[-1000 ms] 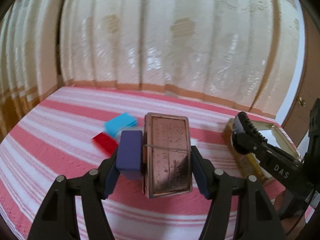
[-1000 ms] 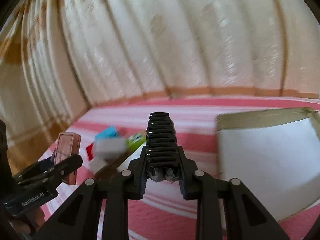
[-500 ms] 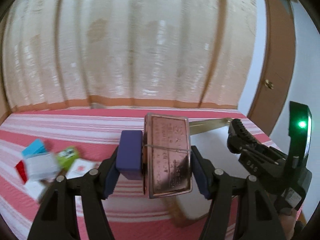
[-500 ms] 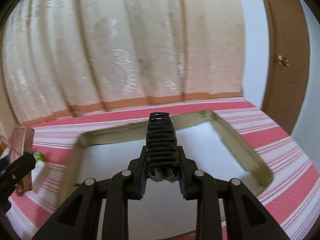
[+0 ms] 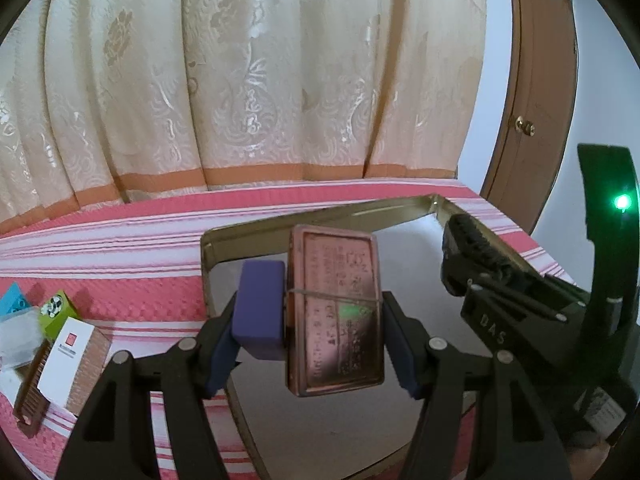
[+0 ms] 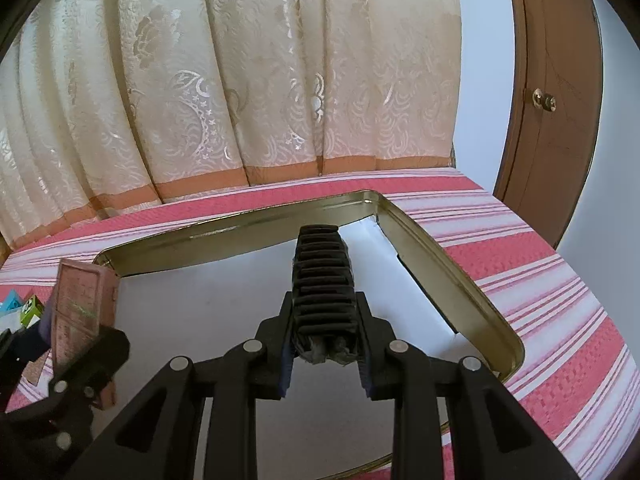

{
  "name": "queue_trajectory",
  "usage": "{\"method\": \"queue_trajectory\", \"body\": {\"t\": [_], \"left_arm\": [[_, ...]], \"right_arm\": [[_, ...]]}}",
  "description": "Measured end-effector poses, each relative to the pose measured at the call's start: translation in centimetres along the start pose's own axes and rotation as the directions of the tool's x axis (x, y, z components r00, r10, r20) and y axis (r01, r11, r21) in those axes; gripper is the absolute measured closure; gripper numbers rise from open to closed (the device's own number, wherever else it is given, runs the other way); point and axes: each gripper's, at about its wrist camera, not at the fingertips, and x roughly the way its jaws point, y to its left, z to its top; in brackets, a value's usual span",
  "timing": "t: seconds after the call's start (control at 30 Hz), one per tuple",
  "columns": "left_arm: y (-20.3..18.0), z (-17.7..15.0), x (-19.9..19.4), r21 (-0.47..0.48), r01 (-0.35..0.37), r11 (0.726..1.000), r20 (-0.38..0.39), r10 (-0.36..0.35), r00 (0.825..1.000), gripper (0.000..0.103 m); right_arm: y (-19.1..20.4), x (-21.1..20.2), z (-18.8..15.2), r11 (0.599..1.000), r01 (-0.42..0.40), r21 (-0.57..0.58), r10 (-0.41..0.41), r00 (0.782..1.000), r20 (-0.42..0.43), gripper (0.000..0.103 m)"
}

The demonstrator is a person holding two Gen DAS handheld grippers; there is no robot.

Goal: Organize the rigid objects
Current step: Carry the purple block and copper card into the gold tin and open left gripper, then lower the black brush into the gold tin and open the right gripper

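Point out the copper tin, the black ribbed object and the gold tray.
copper tin (image 5: pixel 335 312), left wrist view, its front face.
black ribbed object (image 6: pixel 323 280), right wrist view, its ribbed top.
gold tray (image 6: pixel 432 248), right wrist view, its right rim.

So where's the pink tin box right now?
The pink tin box is squeezed with a purple block in the left gripper, above the gold tray; it's at the right view's left edge.

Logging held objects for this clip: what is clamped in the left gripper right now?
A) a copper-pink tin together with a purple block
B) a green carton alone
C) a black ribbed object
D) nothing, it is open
A: in the left wrist view the left gripper is shut on the copper-pink tin with the purple block pressed beside it, above the gold-rimmed tray.
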Motion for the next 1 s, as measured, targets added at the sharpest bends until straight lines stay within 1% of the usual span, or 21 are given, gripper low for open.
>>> {"method": "queue_trajectory", "body": {"t": [0.2, 0.23, 0.3, 0.33, 0.37, 0.4, 0.43, 0.47, 0.53, 0.63, 0.83, 1.0], "left_arm": [[0.2, -0.3, 0.4, -0.008, -0.007, 1.0, -0.018, 0.006, 1.0, 0.038], [0.2, -0.3, 0.4, -0.012, -0.003, 1.0, -0.024, 0.003, 1.0, 0.038], [0.3, -0.3, 0.1, -0.013, -0.004, 1.0, -0.008, 0.004, 1.0, 0.034], [0.3, -0.3, -0.2, -0.01, -0.01, 1.0, 0.004, 0.01, 1.0, 0.026], [0.3, -0.4, -0.7, -0.006, -0.03, 1.0, 0.032, 0.03, 0.999, 0.02], [0.3, -0.4, -1.2, -0.005, -0.053, 0.999, 0.059, 0.053, 0.997, 0.015], [0.5, -0.4, -1.5, -0.01, -0.071, 0.997, 0.078, 0.071, 0.994, 0.003], [0.8, -0.4, -2.0, -0.022, -0.079, 0.997, 0.105, 0.081, 0.991, 0.0], [1.5, -0.3, -2.7, -0.047, -0.062, 0.997, 0.13, 0.067, 0.989, 0.0], [2.2, -0.5, -3.4, -0.071, -0.074, 0.995, 0.156, 0.084, 0.984, 0.0], [4.1, -1.2, -4.2, -0.094, -0.12, 0.988, 0.153, 0.134, 0.979, 0.0], [5.5, -2.0, -5.0, -0.102, -0.159, 0.982, 0.145, 0.173, 0.974, 0.0]], "right_arm": [[0.2, -0.1, 0.0, 1.0, 0.013, -0.014, -0.013, 1.0, 0.007, 0.073], [0.2, -0.2, 0.0, 1.0, 0.018, -0.013, -0.018, 1.0, 0.013, 0.071], [0.2, -0.5, 0.1, 1.0, 0.019, -0.013, -0.019, 0.999, 0.028, 0.067], [0.2, -0.7, 0.1, 1.0, 0.018, -0.014, -0.017, 0.999, 0.036, 0.058], [0.3, -0.9, 0.1, 1.0, 0.019, -0.016, -0.019, 0.999, 0.049, 0.046], [0.3, -1.3, 0.2, 0.999, 0.03, -0.015, -0.029, 0.997, 0.066, 0.04], [0.2, -1.7, 0.3, 0.999, 0.039, -0.007, -0.039, 0.995, 0.089, 0.031], [0.0, -2.1, 0.3, 0.999, 0.041, 0.005, -0.041, 0.993, 0.11, 0.028], [-0.4, -2.8, 0.4, 0.999, 0.026, 0.032, -0.03, 0.989, 0.145, 0.027], [-0.4, -2.9, 0.4, 0.999, 0.026, 0.035, -0.031, 0.987, 0.159, 0.027], [0.2, -2.6, 0.3, 0.999, 0.038, 0.006, -0.039, 0.987, 0.159, 0.027], [0.5, -3.0, 0.0, 1.0, 0.03, -0.006, -0.029, 0.983, 0.181, 0.027]]}}
